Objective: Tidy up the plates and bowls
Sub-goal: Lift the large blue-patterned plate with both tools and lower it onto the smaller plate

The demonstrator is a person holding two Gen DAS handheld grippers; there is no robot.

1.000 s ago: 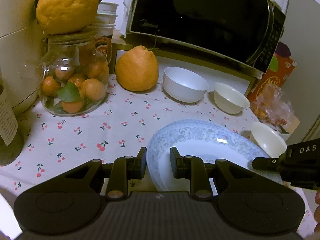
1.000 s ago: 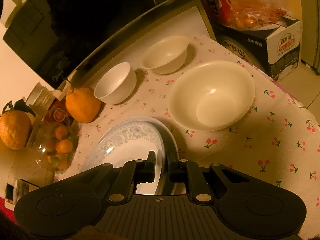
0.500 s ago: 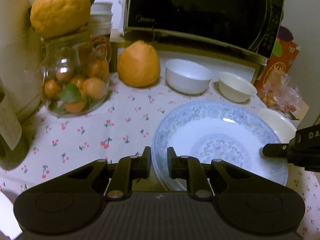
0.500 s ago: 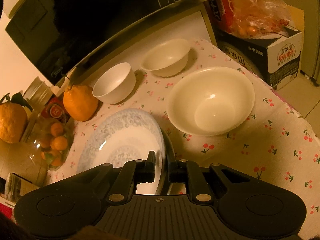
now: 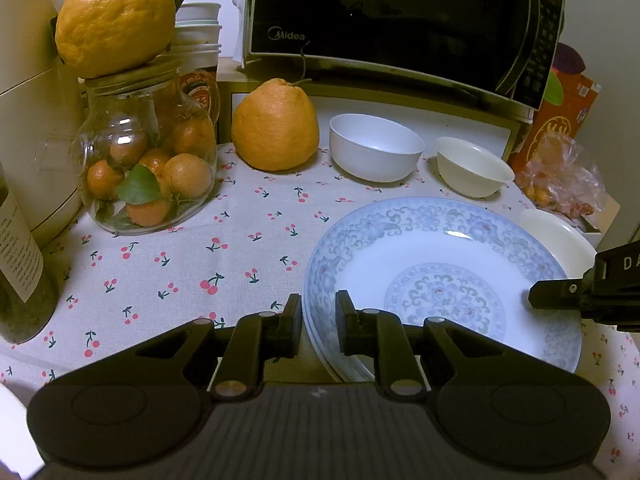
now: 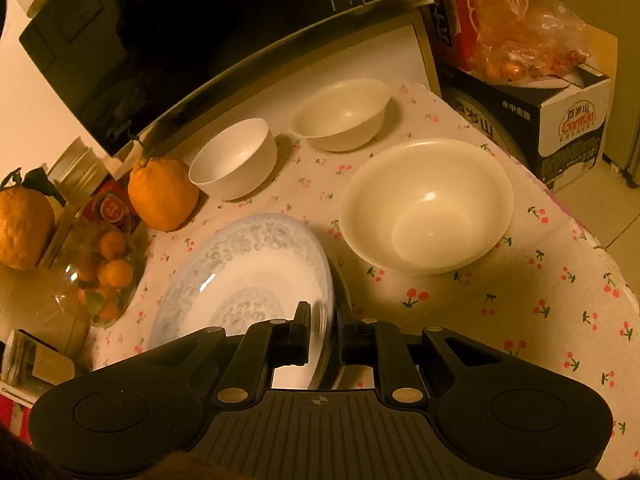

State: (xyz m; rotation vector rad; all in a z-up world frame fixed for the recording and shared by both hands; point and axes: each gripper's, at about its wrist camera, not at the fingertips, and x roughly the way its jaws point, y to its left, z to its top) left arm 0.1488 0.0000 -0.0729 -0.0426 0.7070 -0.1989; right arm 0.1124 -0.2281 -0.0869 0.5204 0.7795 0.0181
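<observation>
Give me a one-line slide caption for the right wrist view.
Right gripper clamps the rim of the blue-patterned plate beside a large cream bowl on the cherry tablecloth.

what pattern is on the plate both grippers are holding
White plate with pale blue floral scrollwork on rim and centre; clearest in the left wrist view.

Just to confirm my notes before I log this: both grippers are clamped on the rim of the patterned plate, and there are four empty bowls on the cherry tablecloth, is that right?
Not quite: there are three empty bowls, not four: the white bowl, the small cream bowl and the large cream bowl, as the right wrist view shows. The rest holds: the left gripper and right gripper both clamp the rim of the patterned plate on the cherry tablecloth.
</observation>
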